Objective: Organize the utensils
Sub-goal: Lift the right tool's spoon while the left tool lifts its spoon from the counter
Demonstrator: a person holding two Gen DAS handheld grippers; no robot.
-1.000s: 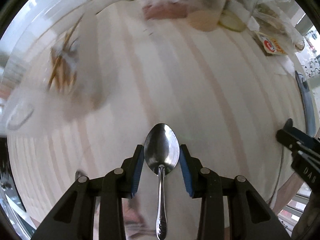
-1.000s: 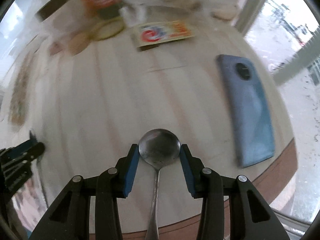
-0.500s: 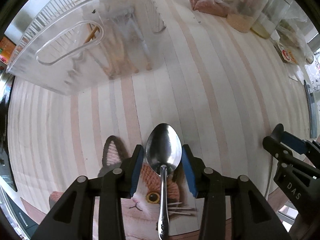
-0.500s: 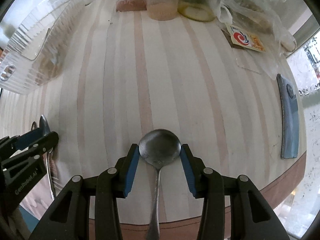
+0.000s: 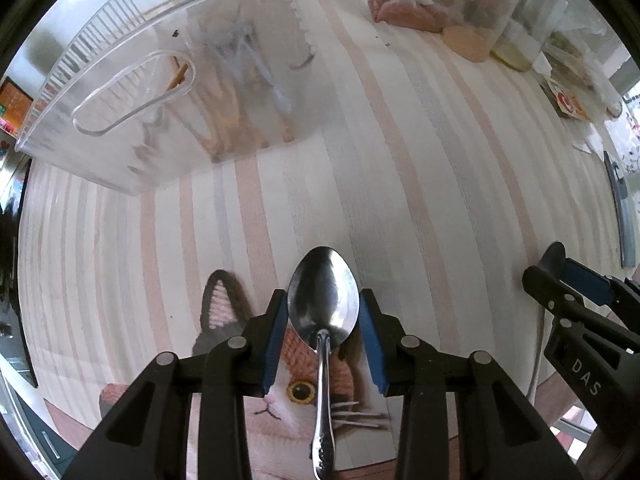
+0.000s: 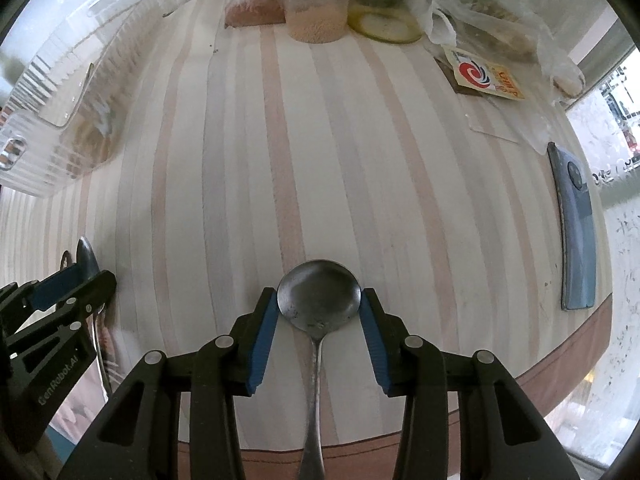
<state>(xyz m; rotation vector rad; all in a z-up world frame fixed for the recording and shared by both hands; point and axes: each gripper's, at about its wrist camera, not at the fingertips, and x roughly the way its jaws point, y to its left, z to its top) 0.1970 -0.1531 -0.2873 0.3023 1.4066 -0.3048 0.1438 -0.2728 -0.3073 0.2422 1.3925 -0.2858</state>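
Note:
My left gripper (image 5: pixel 323 322) is shut on a shiny oval spoon (image 5: pixel 323 312), bowl forward, held above the striped table over a cat-face mat (image 5: pixel 304 392). My right gripper (image 6: pixel 319 312) is shut on a duller round-bowled spoon (image 6: pixel 319 296), held above the table near its front edge. A clear plastic utensil bin (image 5: pixel 132 112) with chopsticks and cutlery inside lies at the far left; it also shows in the right wrist view (image 6: pixel 60 120). Each gripper shows at the edge of the other's view: the right one (image 5: pixel 576 304) and the left one (image 6: pixel 60 296).
Jars (image 6: pixel 316 0), bags and a printed packet (image 6: pixel 484 76) crowd the table's back edge. A blue-grey phone (image 6: pixel 574 224) lies at the right edge. The brown table rim (image 6: pixel 560 364) runs along the front.
Both views have swung left and steadied: the clear bin has come into view on the left and the cat mat under my left gripper. Both spoons stay gripped.

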